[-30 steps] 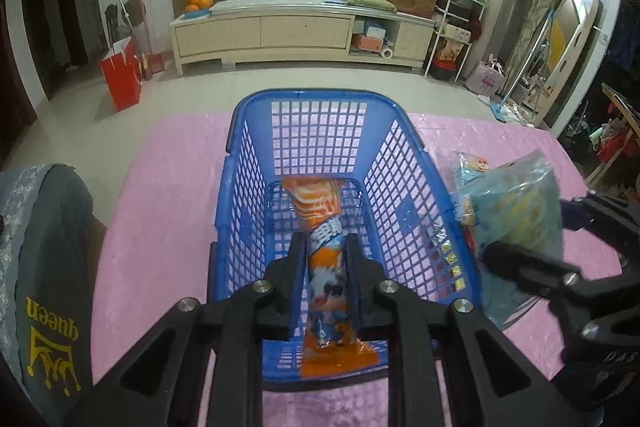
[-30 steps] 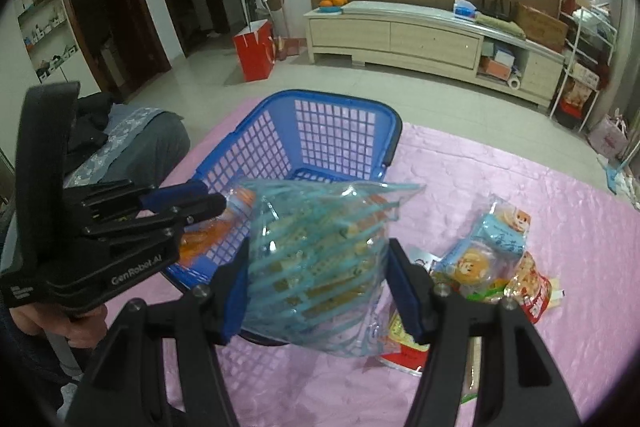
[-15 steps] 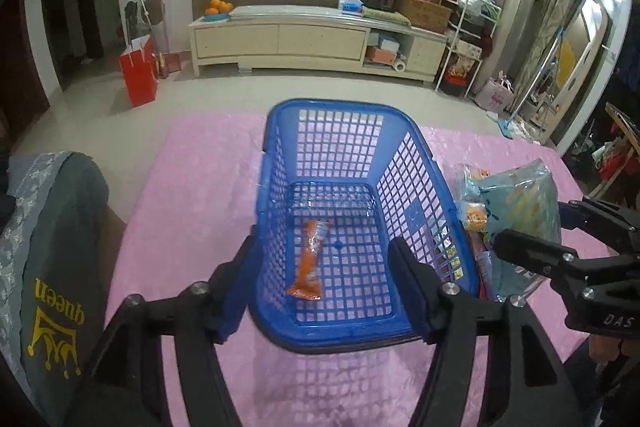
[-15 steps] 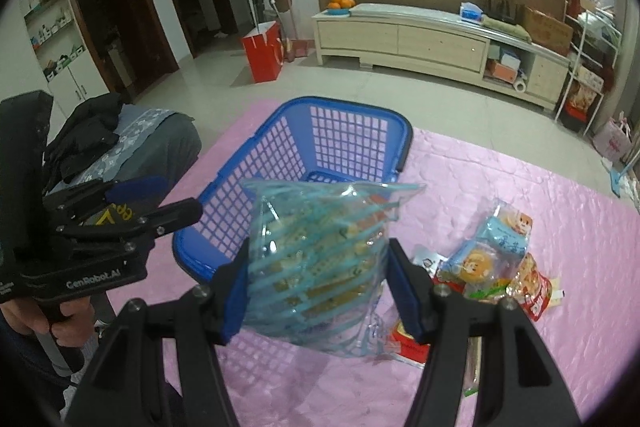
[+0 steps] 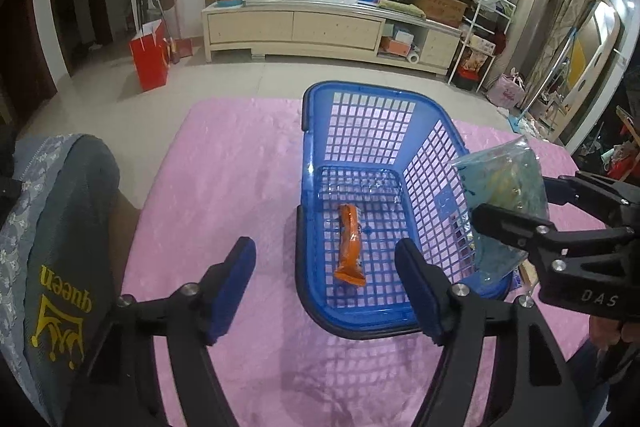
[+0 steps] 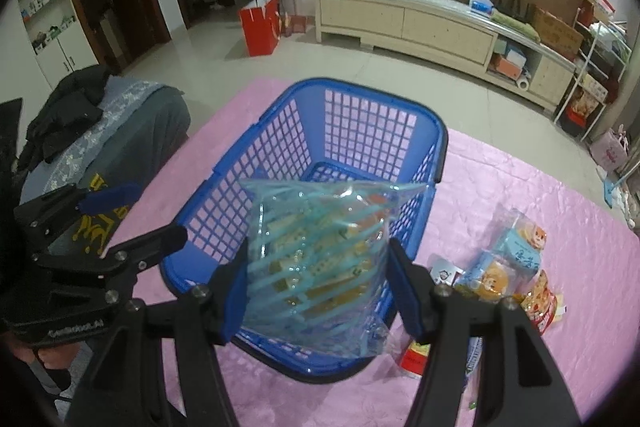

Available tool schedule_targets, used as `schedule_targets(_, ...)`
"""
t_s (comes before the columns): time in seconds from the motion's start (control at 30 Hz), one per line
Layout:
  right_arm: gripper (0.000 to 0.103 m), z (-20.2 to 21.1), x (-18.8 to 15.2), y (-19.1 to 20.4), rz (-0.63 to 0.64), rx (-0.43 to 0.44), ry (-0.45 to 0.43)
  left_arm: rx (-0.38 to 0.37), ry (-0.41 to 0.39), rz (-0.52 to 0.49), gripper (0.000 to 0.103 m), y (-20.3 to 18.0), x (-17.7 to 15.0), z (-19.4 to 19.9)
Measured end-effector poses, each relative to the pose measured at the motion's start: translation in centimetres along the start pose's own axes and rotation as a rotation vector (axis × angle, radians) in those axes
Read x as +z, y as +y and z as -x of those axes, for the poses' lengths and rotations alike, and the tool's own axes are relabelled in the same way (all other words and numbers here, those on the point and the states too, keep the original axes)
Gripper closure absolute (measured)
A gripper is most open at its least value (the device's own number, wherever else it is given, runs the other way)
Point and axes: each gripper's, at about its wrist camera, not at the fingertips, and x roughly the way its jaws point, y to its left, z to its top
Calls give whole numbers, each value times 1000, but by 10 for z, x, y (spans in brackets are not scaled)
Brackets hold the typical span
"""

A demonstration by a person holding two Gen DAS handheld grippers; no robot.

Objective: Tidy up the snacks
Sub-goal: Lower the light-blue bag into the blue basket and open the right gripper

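A blue mesh basket [image 5: 424, 151] stands on the pink tablecloth; it also shows in the right wrist view [image 6: 280, 151]. An orange snack packet [image 5: 350, 245] lies on the basket floor. My left gripper [image 5: 328, 283] is open and empty, held above the basket's near-left rim. My right gripper [image 6: 320, 291] is shut on a clear blue-striped snack bag [image 6: 316, 267], held over the basket's near right rim. The bag also shows in the left wrist view [image 5: 502, 195].
Several loose snack packets [image 6: 500, 267] lie on the pink cloth [image 6: 520, 195] right of the basket. A grey chair back with a "queen" print [image 5: 56, 259] stands at the table's left edge. A cabinet and a red bag stand on the far floor.
My left gripper opened and dropped the orange packet into the basket, then pulled back and left. My right gripper with the striped bag moved over the basket's rim.
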Motion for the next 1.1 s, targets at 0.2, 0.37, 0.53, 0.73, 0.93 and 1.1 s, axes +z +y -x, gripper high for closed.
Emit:
schedule_targets(0.2, 35, -21, -1, 1, -3, -51, 39, -12, 13, -10, 33, 5, 0, -10)
schedule_targets(0.37, 31, -27, -6, -5, -32, -35, 70, -18, 25, 6, 33, 11, -2, -14)
schedule_targets(0.53, 12, -7, -10, -11, -65, -32, 37, -17, 20, 17, 33, 9, -6, -6)
schedule_targets(0.73, 12, 39, -20, -24, -76, -52, -17, -23, 2, 17, 33, -6, -12, 14)
schedule_targets(0.93, 12, 83, -38, -50, -107, -75, -49, -48, -26, -29, 33, -41, -17, 38)
schedule_targets(1.1, 12, 112, -57, -74, -123, -112, -70, -75, -42, -69, 33, -76, -18, 50)
